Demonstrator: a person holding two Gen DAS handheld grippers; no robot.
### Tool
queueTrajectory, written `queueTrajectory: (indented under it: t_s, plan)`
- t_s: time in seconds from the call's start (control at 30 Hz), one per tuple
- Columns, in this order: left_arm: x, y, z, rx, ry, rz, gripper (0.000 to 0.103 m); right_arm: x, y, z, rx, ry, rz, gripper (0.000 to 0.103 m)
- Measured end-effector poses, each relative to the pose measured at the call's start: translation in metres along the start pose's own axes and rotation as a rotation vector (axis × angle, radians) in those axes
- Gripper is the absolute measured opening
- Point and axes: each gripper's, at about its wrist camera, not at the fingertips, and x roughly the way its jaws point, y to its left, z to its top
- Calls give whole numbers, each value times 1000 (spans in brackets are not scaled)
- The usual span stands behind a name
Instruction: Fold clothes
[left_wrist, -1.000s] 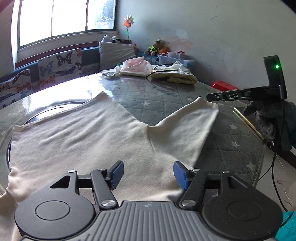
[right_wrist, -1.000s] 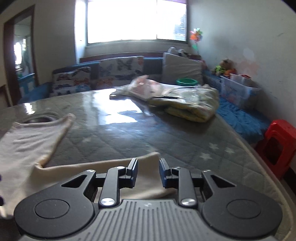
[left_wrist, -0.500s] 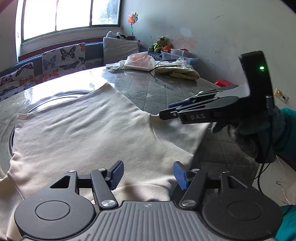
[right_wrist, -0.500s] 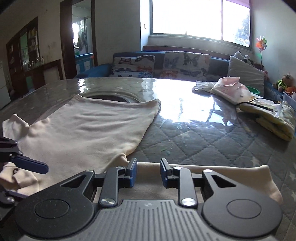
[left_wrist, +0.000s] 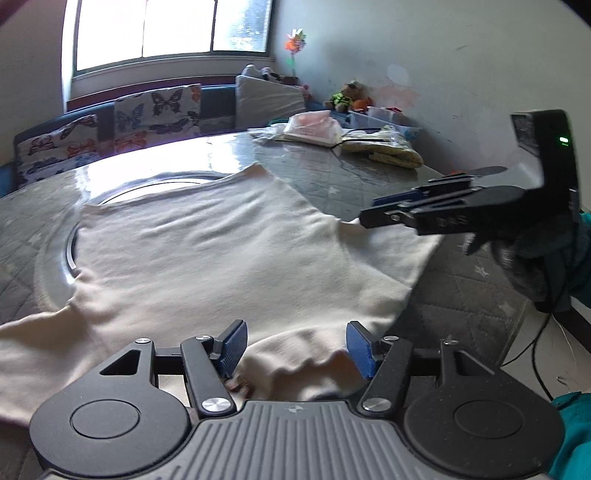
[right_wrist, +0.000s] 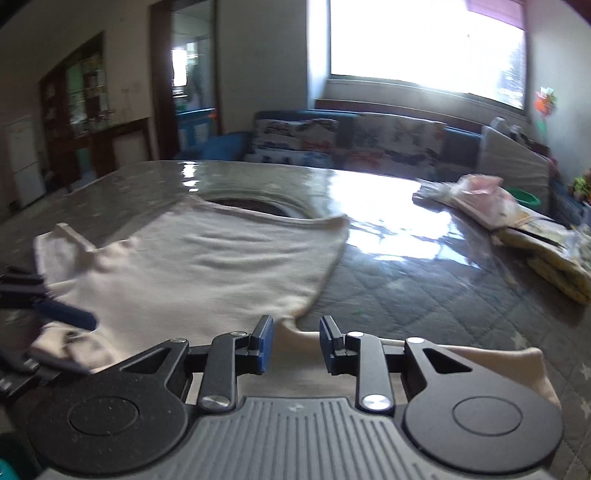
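Note:
A cream long-sleeved shirt (left_wrist: 221, 258) lies spread flat on the grey quilted table (left_wrist: 369, 184). My left gripper (left_wrist: 297, 345) is open at the shirt's near edge, with a bunched fold of cloth rising between its blue pads (left_wrist: 236, 341). My right gripper (right_wrist: 295, 343) is open too, its jaws a short way apart just above the sleeve (right_wrist: 480, 360), close to where it joins the shirt body (right_wrist: 207, 266). In the left wrist view the right gripper (left_wrist: 391, 208) hovers over that sleeve, held by a gloved hand (left_wrist: 528, 258). The left gripper (right_wrist: 62, 314) shows at the left of the right wrist view.
Bagged clothes (left_wrist: 314, 127) and a yellow folded bundle (left_wrist: 391, 151) sit at the table's far side. A round inset ring (left_wrist: 74, 254) lies partly under the shirt. A sofa with butterfly cushions (left_wrist: 155, 110) runs under the window. A black cable (left_wrist: 535, 343) hangs off the right table edge.
The right gripper swung left along the sleeve toward the shirt body. The left gripper came closer to the shirt's near edge, and cloth now bunches up between its pads.

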Motion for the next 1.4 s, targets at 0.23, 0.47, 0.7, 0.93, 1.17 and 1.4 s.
queueTrajectory:
  t_s: [0.23,0.47,0.7,0.93,1.17,1.4]
  plan:
    - [-15,14,-15,-37,22,14,63,10,52,-3,-120,39,196,27]
    - [-21,15,-25,-13,32,12,63,18,80,-20,-222,89,247,27]
    - [-30,16,-13,2,-28,-4,63,11,77,-13,-214,71,250,27]
    - [-12,16,-13,4,-10,-44,53,13,75,-17,-207,98,251,27]
    - [-10,18,-17,6,-9,-58,48,12,66,-19,-164,110,243,27]
    - [-16,18,-11,-4,-13,-51,51,1,56,-13,-106,67,225,29]
